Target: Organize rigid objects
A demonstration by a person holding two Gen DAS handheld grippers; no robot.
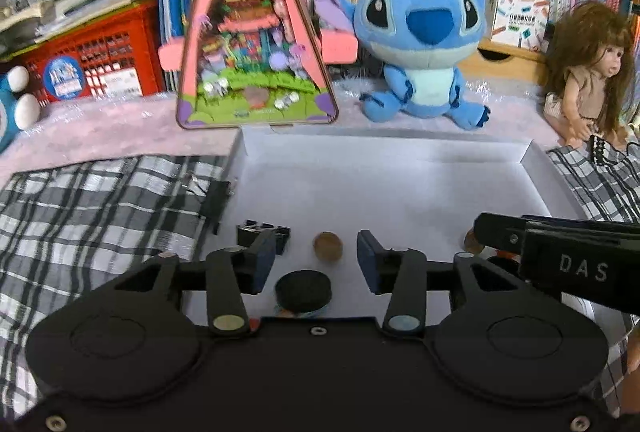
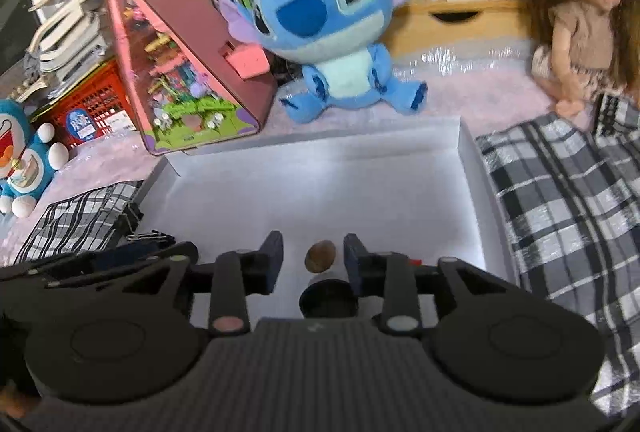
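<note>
Two grippers, left gripper [image 1: 316, 262] and right gripper [image 2: 313, 258], both spread, pinching nothing, over round brown coin [image 1: 328, 247] in shallow white cardboard tray [image 1: 384, 152].

Both tools are matte black: the left gripper [image 1: 316, 260] has two round housings beside a flat plate with small silver screws, and dark blue pads [image 1: 264, 260]. The right gripper [image 2: 313, 258] has a ribbed grey plate, and its side reads "DAS" in white.

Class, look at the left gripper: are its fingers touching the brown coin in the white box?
Apart. The left wrist view shows white box floor on both sides of the brown coin, between the left gripper's open fingers.
</note>
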